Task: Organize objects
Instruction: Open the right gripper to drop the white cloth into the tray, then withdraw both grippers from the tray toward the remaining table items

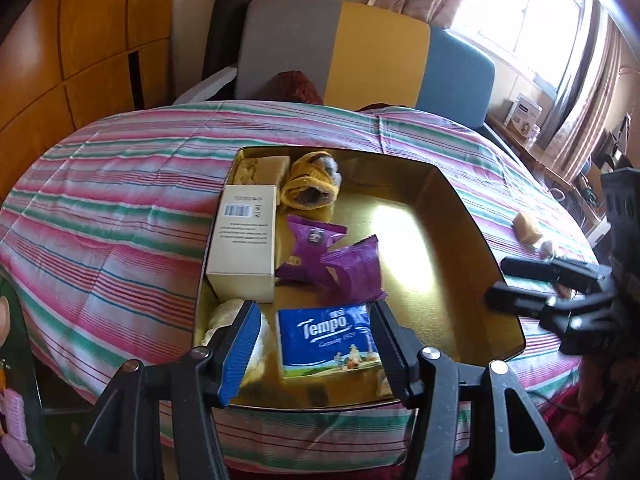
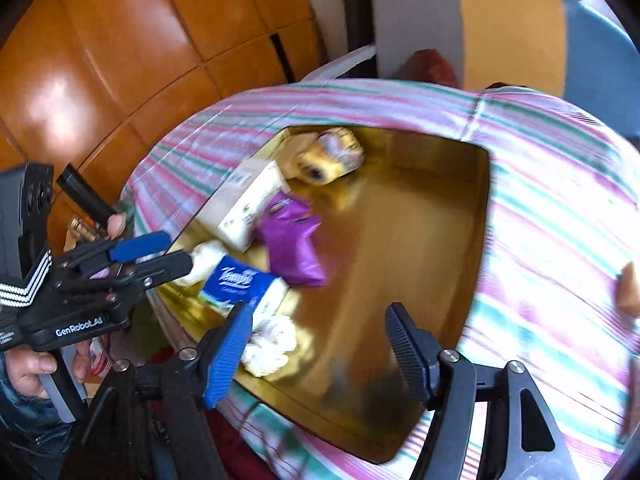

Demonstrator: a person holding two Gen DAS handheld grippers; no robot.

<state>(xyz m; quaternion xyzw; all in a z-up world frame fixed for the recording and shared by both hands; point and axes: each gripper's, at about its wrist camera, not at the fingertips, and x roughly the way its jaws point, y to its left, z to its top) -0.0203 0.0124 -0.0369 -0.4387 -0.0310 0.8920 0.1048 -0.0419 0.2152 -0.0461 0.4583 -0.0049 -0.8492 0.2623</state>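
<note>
A gold tray (image 1: 452, 208) sits on the striped tablecloth. It holds a blue Tempo tissue pack (image 1: 326, 340), two purple snack packets (image 1: 332, 260), a cream box (image 1: 244, 240), a yellow knitted item (image 1: 312, 180), a tan block (image 1: 262, 170) and white crumpled stuff (image 1: 224, 318). My left gripper (image 1: 312, 344) is open, its jaws standing either side of the tissue pack, just above it. My right gripper (image 2: 320, 344) is open and empty over the tray's near part (image 2: 400, 260); it also shows in the left wrist view (image 1: 504, 282). The tissue pack (image 2: 240, 284) appears in the blurred right wrist view.
A yellow sponge-like piece (image 1: 528, 226) and a small white bit lie on the cloth (image 1: 120, 200) right of the tray. A grey, yellow and blue chair back (image 1: 360, 52) stands behind the table. Wooden cabinets (image 1: 80, 40) are on the left, a window on the right.
</note>
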